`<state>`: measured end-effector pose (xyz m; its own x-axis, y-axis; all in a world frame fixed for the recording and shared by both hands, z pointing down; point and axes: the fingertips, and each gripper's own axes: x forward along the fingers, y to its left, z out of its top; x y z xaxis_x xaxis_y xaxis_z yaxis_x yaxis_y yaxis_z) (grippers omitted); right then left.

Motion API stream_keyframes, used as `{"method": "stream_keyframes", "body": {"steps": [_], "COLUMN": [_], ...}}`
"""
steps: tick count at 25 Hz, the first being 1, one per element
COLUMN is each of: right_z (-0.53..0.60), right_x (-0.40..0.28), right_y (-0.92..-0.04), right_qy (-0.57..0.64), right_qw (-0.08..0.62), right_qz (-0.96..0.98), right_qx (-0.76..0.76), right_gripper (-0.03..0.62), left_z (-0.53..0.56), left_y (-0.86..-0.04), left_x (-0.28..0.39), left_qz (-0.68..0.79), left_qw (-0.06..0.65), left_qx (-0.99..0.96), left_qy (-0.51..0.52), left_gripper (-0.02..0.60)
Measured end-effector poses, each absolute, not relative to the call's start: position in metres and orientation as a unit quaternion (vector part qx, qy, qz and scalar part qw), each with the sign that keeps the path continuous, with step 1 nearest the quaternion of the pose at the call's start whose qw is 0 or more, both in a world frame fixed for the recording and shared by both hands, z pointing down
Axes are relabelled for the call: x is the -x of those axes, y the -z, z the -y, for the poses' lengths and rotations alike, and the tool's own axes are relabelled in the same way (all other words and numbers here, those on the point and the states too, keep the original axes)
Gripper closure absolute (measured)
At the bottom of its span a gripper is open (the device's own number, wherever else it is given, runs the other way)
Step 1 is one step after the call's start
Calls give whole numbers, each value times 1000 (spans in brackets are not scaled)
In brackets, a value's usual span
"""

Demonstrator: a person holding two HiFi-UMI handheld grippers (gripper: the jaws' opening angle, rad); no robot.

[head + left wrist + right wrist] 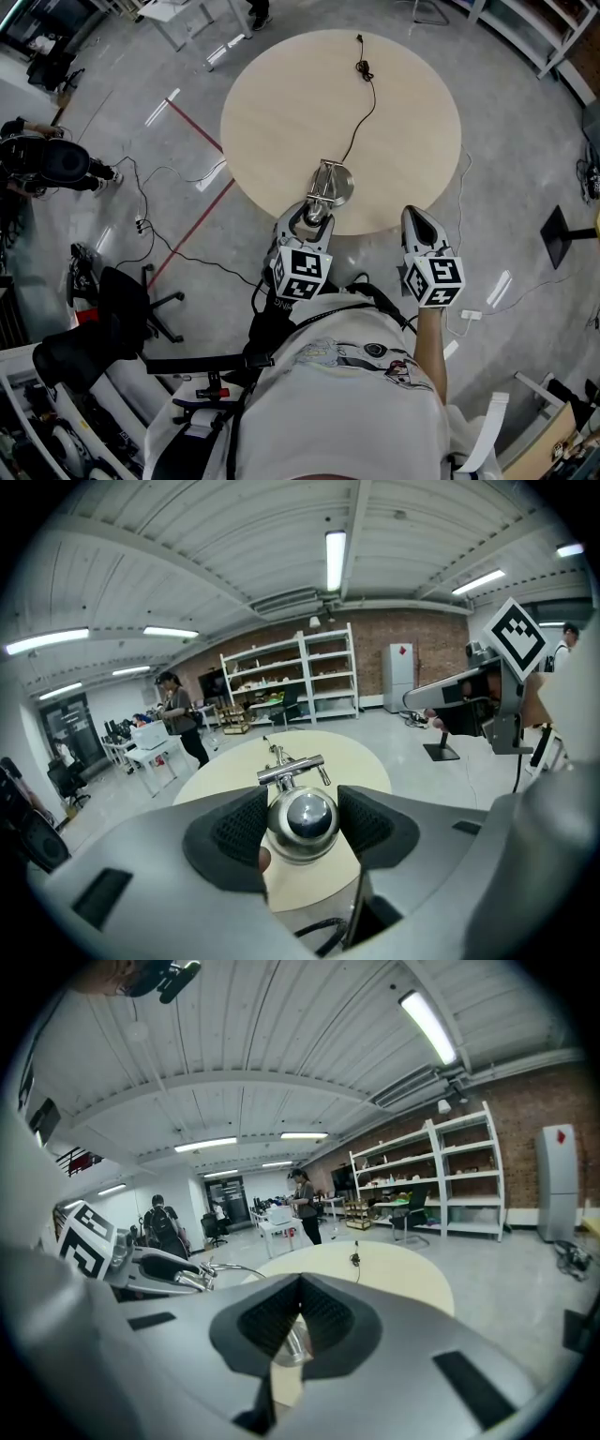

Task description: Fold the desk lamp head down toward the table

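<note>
The chrome desk lamp stands at the near edge of the round wooden table (281, 103), on its round base (341, 186). Its jointed arm (291, 769) leans toward me. The domed lamp head (313, 221) (303, 823) sits between the pads of my left gripper (309, 212) (302, 806), which is shut on it from both sides. My right gripper (413, 216) (300, 1284) hovers to the lamp's right over the table edge, apart from it, with its pads together and nothing in them. A bit of the chrome base (289, 1344) shows below its jaws.
The lamp's black cable (361, 108) runs across the table to a plug (363, 67) at the far side. A person (47, 164) and an office chair (103, 319) are on the left, a black floor stand (562, 234) on the right, and red tape (202, 220) on the floor.
</note>
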<state>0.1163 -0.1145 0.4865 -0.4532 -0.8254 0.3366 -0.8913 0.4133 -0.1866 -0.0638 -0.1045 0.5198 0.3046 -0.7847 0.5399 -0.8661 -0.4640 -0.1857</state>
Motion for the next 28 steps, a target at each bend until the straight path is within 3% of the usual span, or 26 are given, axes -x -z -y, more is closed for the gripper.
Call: {"method": "stream_keyframes", "body": {"steps": [28], "right_z": [106], "right_x": [-117], "right_y": [-500], "right_qy": [-183], "right_qw": [113], "right_qz": [830], "right_qx": [-515], "right_gripper": [589], "left_z": [87], "left_y": [-575], "left_x": [68], "left_qz": [520], "left_qw": [55], "left_qx": [-787], "left_qy": [-329], "left_gripper": [345]}}
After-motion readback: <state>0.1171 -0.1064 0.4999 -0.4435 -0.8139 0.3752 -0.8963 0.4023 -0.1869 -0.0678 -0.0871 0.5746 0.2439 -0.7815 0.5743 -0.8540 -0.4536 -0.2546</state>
